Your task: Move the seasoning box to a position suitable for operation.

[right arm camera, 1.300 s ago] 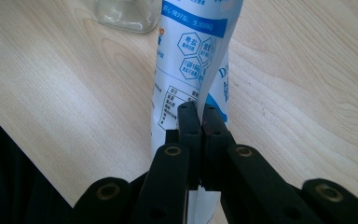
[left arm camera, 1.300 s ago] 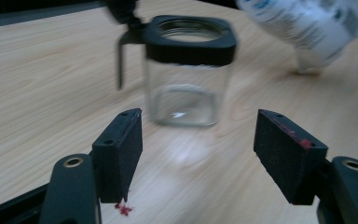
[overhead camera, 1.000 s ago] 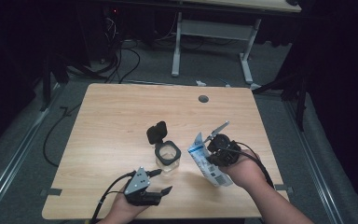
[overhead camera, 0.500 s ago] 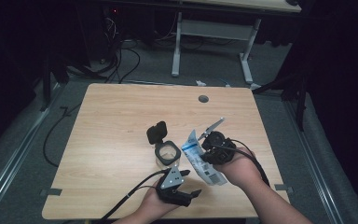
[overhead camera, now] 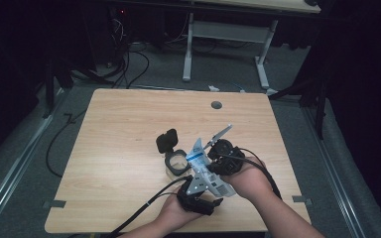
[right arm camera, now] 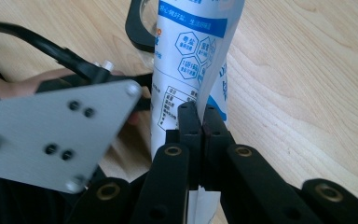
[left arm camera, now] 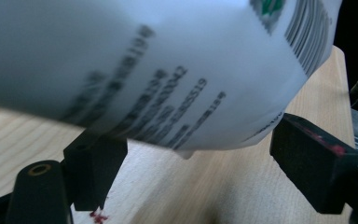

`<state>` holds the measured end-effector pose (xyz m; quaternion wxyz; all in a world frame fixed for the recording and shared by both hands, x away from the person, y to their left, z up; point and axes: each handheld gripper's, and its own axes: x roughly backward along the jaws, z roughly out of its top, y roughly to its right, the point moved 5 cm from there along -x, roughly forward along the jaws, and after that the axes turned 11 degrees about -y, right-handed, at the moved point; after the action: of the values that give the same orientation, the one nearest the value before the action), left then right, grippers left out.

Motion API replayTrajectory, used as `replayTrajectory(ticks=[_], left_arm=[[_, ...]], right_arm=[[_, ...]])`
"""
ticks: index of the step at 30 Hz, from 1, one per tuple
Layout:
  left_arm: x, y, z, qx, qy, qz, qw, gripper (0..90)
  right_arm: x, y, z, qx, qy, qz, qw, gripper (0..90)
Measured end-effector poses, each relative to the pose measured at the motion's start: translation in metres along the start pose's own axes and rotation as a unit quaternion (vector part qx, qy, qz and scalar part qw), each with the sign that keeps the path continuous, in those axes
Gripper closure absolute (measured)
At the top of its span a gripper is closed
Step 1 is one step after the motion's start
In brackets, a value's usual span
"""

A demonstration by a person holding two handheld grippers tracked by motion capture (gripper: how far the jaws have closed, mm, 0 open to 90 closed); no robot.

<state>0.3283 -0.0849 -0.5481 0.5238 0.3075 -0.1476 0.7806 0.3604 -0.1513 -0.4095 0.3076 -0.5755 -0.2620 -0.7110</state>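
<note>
Standing in a dark room over grey floor and trailing cables, the pale wooden table (overhead camera: 129, 129) carries an open-lidded jar (overhead camera: 176, 161) near its front edge. Right tool (right arm camera: 199, 116) clamps the white-and-blue pouch (overhead camera: 206, 171) just right of the jar; left tool (left arm camera: 191, 154) gapes wide beneath it. Pouch print is blurred.

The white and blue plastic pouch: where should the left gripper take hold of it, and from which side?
Probably the free bottom edge of the white and blue plastic pouch, from below: the open left gripper already straddles it, while the right gripper pinches another edge.
</note>
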Motion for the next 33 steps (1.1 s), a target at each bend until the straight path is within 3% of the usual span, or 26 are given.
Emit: replayTrajectory(ticks=[4,6,11,19,25,33], left_arm=[[-0.002,0.003,0.0,-0.014,-0.005,0.009,0.9998,27.5],[0.0,0.004,0.0,-0.022,0.001,0.013,0.9997,37.8],[0.008,0.005,-0.001,-0.033,0.012,0.031,0.9989,42.5],[0.013,0.007,-0.004,-0.044,0.009,0.049,0.9978,46.5],[0.017,0.01,-0.004,-0.061,0.018,0.074,0.9953,47.4],[0.02,0.01,-0.003,-0.06,0.016,0.073,0.9954,48.3]], right_arm=[[0.0,-0.002,0.003,0.0,0.0,0.003,1.0,89.7],[-0.003,-0.003,0.005,0.005,-0.002,0.003,1.0,89.6],[-0.003,-0.004,0.007,0.003,-0.005,0.001,1.0,89.6],[-0.005,-0.002,0.01,-0.001,-0.006,0.001,1.0,89.8],[-0.005,-0.001,0.014,-0.001,-0.006,-0.003,1.0,89.9],[-0.005,-0.001,0.017,0.006,-0.008,-0.005,0.9999,90.0]])
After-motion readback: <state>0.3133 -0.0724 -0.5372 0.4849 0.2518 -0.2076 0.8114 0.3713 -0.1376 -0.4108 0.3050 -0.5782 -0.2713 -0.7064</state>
